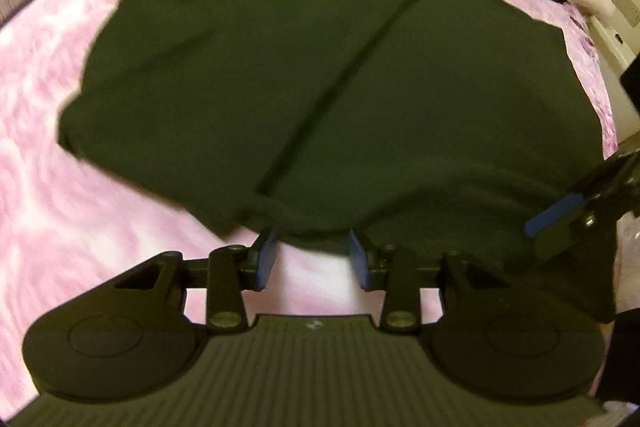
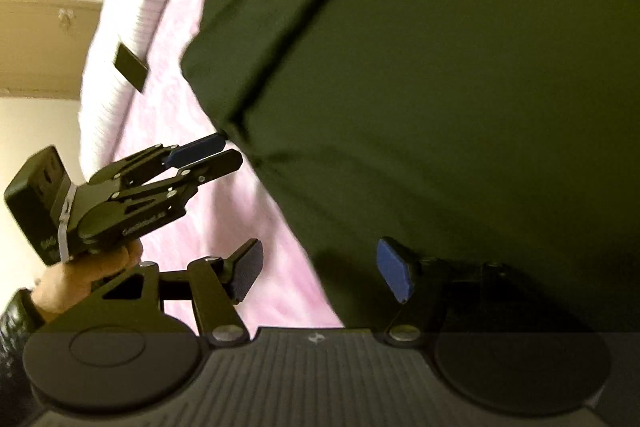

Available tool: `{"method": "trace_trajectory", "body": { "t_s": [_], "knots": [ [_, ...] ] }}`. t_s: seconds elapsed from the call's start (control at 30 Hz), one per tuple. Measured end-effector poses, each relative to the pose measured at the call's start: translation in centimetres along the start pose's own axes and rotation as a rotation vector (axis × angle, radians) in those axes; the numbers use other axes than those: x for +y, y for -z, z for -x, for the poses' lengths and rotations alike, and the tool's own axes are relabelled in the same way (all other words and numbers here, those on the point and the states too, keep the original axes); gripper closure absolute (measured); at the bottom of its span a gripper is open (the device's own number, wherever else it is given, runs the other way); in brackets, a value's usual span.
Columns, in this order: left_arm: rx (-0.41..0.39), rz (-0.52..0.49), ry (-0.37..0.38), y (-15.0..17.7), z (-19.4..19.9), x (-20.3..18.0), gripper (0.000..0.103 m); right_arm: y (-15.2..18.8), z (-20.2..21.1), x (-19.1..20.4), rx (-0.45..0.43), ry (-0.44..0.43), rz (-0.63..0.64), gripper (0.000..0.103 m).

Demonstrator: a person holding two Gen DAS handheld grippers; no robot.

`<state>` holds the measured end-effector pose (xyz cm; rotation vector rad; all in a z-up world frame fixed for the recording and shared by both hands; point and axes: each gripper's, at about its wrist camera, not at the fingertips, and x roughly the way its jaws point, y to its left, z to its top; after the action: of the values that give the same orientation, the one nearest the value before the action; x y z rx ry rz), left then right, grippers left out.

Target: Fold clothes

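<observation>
1. The left gripper [image 1: 314, 259] hangs with its jaws partly parted and nothing between them, just at the near hem of the dark green cotton T-shirt [image 1: 320, 75].
2. That T-shirt lies flat on the pink patterned bedcover [image 1: 60, 219], collar away, its long fold crease running from hem towards collar.
3. The right gripper [image 2: 326, 269] stands wide and empty, straddling the shirt's near edge; it looks the nearer.

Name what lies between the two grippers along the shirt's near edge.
Only the dark shirt spans from left gripper to right gripper; left wrist view.
</observation>
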<state>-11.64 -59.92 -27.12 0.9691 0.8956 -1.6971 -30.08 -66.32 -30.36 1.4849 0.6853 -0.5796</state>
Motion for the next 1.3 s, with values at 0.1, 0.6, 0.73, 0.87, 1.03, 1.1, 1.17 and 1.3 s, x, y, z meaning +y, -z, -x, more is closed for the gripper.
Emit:
{"method": "trace_trajectory", "body": {
  "t_s": [0.1,0.6,0.73,0.87,1.03,1.1,1.17,1.3],
  "knots": [
    [-0.017,0.054,-0.029,0.4,1.1,-2.2,0.067,1.3,2.2,-1.8,0.027,0.055,-0.026,0.032],
    [0.009,0.017,0.036,3.5,-0.4,-10.0,0.059,7.7,6.4,-5.6,-0.033,0.126,0.003,0.03],
    [0.031,0.029,0.012,3.8,1.2,-11.5,0.059,9.0,8.4,-5.0,-0.03,0.154,-0.001,0.03],
    [0.025,0.063,-0.037,2.4,2.7,-13.0,0.058,6.9,12.9,-3.9,-0.1,0.19,0.07,0.03],
    [0.005,0.099,-0.123,-1.7,3.3,-15.3,0.04,0.9,18.9,-3.2,-0.182,0.227,0.248,0.026],
    [-0.001,0.106,-0.17,-4.9,2.8,-16.8,0.033,-2.4,21.4,-3.9,-0.199,0.234,0.31,0.023],
    [-0.001,0.128,-0.215,-8.3,1.9,-18.3,0.029,-5.6,24.3,-5.3,-0.21,0.23,0.362,0.02],
    [-0.016,0.232,-0.314,-15.4,0.0,-21.8,0.004,-13.3,29.3,-9.5,-0.171,0.198,0.422,0.02]
  ]
}}
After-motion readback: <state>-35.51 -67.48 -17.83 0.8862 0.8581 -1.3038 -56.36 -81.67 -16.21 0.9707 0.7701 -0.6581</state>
